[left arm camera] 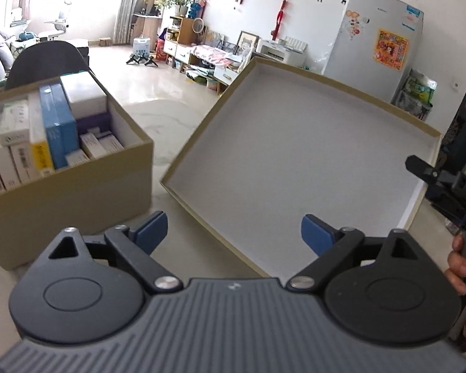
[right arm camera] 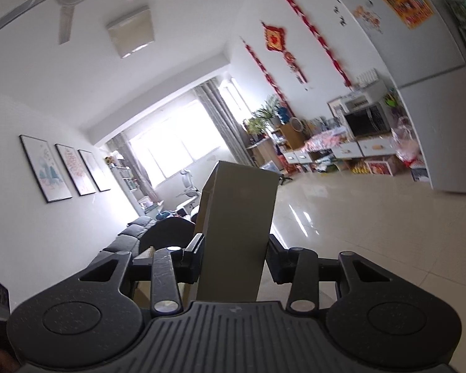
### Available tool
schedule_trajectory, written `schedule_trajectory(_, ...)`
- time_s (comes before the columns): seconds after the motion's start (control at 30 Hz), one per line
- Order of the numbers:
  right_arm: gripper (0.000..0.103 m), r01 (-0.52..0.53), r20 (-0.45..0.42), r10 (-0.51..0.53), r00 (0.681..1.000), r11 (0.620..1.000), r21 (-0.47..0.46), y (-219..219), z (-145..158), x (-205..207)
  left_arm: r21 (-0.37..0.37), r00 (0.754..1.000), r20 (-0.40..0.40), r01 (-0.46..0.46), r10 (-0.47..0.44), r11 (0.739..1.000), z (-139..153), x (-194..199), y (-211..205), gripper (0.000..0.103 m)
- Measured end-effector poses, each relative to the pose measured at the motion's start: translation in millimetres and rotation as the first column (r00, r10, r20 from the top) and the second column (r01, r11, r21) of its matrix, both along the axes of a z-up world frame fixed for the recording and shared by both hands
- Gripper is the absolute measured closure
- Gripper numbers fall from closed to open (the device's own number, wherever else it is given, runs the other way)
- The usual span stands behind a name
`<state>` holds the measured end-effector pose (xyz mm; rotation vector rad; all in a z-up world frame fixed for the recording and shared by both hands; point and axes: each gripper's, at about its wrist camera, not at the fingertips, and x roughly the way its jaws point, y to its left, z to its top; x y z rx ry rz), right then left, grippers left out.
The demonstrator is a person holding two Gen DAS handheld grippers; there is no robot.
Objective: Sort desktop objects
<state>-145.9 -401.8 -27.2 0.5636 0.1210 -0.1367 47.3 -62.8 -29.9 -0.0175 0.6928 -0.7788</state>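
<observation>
Cardboard lid (left arm camera: 295,155) – light, stiff, broad (and tilted up off the table (left arm camera: 158,118)) – is clamped at its rim by the right gripper (right arm camera: 234,261). Left gripper (left arm camera: 233,233) hangs wide, empty, near its lower edge; the filled box (left arm camera: 77,180) sits left.

Lid (left arm camera: 295,155): matt cardboard, olive-tan rim, smooth white paper lining inside. Box (left arm camera: 77,192): same matt tan cardboard, packed with cartons (left arm camera: 59,124) of printed card, some slightly glossy. Bench (left arm camera: 171,130): polished marble-look top, pale, faint veins. Left gripper (left arm camera: 233,233): matt black plastic, ribbed grey body, shiny metal pins, blue pads (left arm camera: 315,233) rubbery and matt. Right gripper (right arm camera: 234,258): scuffed black plastic. Floor (right arm camera: 372,217): glossy tile with reflections.
</observation>
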Motion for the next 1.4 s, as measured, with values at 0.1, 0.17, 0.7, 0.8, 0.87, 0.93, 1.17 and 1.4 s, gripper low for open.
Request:
schedule_trajectory(0.1,0.061,-0.019,0.013,0.020,1.000,0.999,-0.051,17,9,-3,-0.037,0.999,-0.031,0.009,-0.010,0.999,4,3,7,0.007)
schedule_trajectory(0.17,0.061,-0.030,0.020,0.032,0.999,0.996,-0.082,27,15,-6,-0.054,0.998,-0.055,0.019,-0.022,0.998,6,7,14,0.007)
schedule_trajectory(0.7,0.061,-0.105,0.041,0.122,0.992,0.951,-0.291,81,42,-21,-0.227,0.986,-0.133,0.072,-0.104,0.971,45,23,3,0.006)
schedule_trajectory(0.8,0.061,-0.121,0.035,0.138,0.990,0.945,-0.303,85,43,-24,-0.299,0.979,-0.166,0.064,-0.118,0.952,54,30,1,0.006)
schedule_trajectory(0.87,0.060,-0.134,0.033,0.151,0.988,0.942,-0.309,87,43,-26,-0.336,0.975,-0.189,0.050,-0.120,0.941,60,36,0,0.006)
schedule_trajectory(0.93,0.060,-0.148,0.032,0.166,0.986,0.937,-0.316,90,44,-25,-0.349,0.968,-0.217,0.044,-0.127,0.936,63,42,-5,0.006)
schedule_trajectory(1.17,0.060,-0.196,0.025,0.222,0.975,0.903,-0.381,105,49,-29,-0.362,0.938,-0.315,0.021,-0.143,0.932,52,55,-14,0.006)
schedule_trajectory(1.4,0.058,-0.255,0.021,0.291,0.957,0.871,-0.420,116,53,-31,-0.361,0.933,-0.324,0.030,-0.156,0.932,59,54,-12,0.006)
